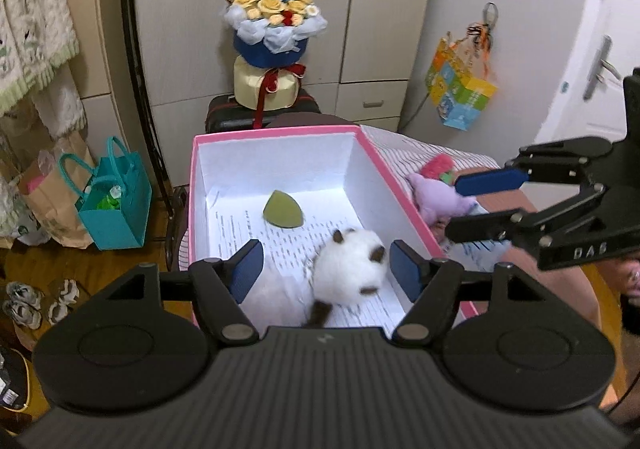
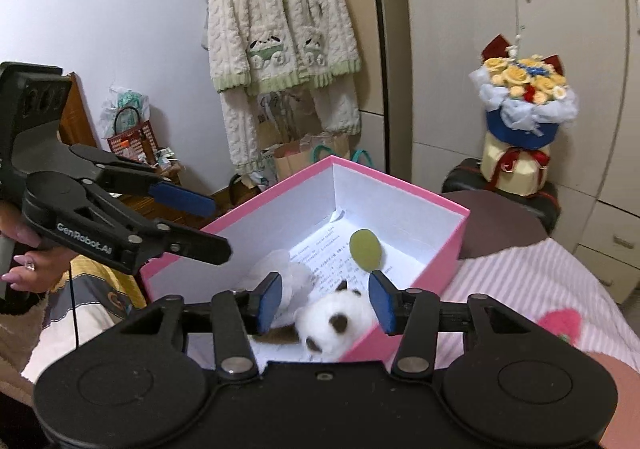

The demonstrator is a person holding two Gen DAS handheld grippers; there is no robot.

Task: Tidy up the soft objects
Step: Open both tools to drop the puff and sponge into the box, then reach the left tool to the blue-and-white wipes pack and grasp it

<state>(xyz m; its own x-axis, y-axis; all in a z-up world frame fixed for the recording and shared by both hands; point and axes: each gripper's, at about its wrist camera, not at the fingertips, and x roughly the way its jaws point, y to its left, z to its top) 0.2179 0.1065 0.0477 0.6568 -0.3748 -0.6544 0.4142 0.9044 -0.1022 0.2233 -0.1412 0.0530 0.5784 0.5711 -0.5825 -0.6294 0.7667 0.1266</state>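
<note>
Panda plush (image 1: 350, 269) in pink box (image 1: 276, 135), between open left tongs (image 1: 326, 273)

Readable markings on the two handheld grippers

"GenRobot.AI" is showing in pale letters along the left gripper (image 2: 218, 227); "DAS" is appearing on the right gripper (image 1: 454, 207); print on the paper sheet (image 1: 256, 227) lining the box is staying too small to read.

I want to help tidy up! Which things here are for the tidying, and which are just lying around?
For the tidying:
- pink cardboard box with white inside
- fluffy white and brown plush toy
- green teardrop-shaped sponge
- purple plush toy
- pink fuzzy plush toy

Just lying around:
- yellow and blue flower bouquet
- teal handled bag
- cream fleece jacket
</note>
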